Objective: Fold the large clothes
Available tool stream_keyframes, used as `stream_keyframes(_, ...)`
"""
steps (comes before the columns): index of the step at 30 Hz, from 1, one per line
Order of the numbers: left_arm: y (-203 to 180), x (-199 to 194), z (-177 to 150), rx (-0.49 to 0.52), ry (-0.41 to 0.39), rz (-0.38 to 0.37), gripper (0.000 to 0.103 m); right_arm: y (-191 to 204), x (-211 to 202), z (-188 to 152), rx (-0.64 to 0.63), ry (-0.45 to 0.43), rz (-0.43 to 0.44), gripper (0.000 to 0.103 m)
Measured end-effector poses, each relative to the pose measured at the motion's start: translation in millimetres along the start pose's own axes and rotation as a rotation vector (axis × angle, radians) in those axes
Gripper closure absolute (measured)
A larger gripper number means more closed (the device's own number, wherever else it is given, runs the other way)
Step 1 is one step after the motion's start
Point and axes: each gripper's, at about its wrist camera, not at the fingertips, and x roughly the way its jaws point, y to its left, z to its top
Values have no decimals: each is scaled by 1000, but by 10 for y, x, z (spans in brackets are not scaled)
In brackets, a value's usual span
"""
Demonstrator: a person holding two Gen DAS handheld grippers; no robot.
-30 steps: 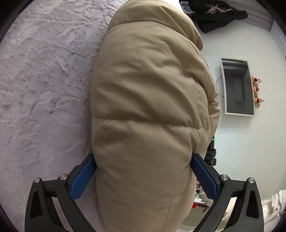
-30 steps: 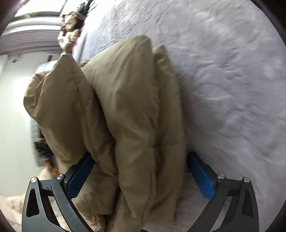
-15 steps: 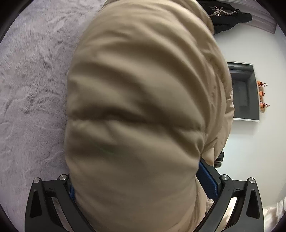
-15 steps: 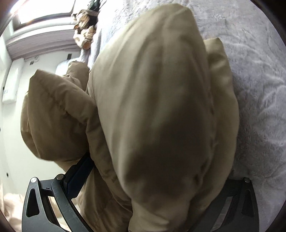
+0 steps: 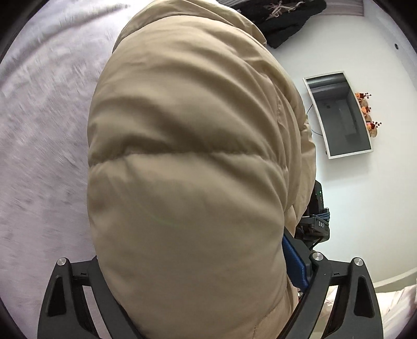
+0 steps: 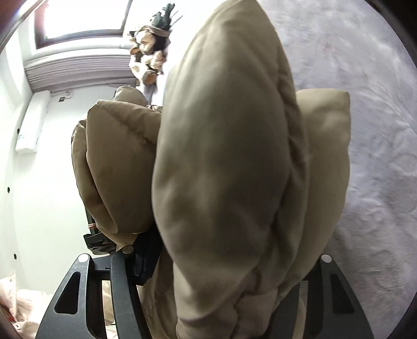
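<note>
Jacket: 1 tan puffy jacket [image 5: 187,167], bunched and folded, fills the middle of both views; lifted off the bed, between the 2 hand-held grippers.
Jacket layers, right view: 3 padded folds side by side [image 6: 229,161]; biggest in the middle, 1 at 9 o'clock, 1 at 3 o'clock.
Left hand-held gripper [image 5: 192,276]: jaws closing, jacket bulk between them; blue pad [image 5: 294,263] at 4 o'clock presses the fabric; other pad hidden under the jacket. Pinching the jacket.
Right hand-held gripper [image 6: 224,266]: jaws closing, jacket folds between them; dark pad [image 6: 146,258] at 8 o'clock against the fabric; other pad hidden behind the folds. Pinching the jacket.
Bed: 1, pale grey fuzzy cover [image 5: 41,130]; from 7 to 11 o'clock in left view, from 1 to 5 o'clock in right view [image 6: 378,156]. Blurred.
Dark clothes: 1 black heap [image 5: 292,15] at 1 o'clock, left view, far end of bed.
Wall screen: 1, white frame [image 5: 338,114] at 3 o'clock, left view.
Flowers: 1 small orange bunch [image 5: 367,114] just beside the screen.
Soft toy: 1, brown [image 6: 148,52] at 11 o'clock, right view; detail unclear.
Window: 1, bright [image 6: 83,18] at 10 o'clock, right view.
Pale bedding: 1 pinkish heap [image 6: 23,307] at 8 o'clock, right view.
</note>
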Motion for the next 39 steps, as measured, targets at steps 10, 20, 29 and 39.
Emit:
stream_keyframes(10,828,-1244,611,-24,-43,77,10,744,1113,136,-56,7,34,39)
stream_keyframes(20,1993,-1557,764,-162,-20,151,10,742,2544,176,6,60,-54,35)
stream_keyframes(29,1942,-1501,684,-135,-42,167,9,1256,1708,-114,-115,-115,-322,36)
stream_keyframes(39,1463,-1699,672,-94,-135,303,9,1143,1785,-31,41,-125,-105,76)
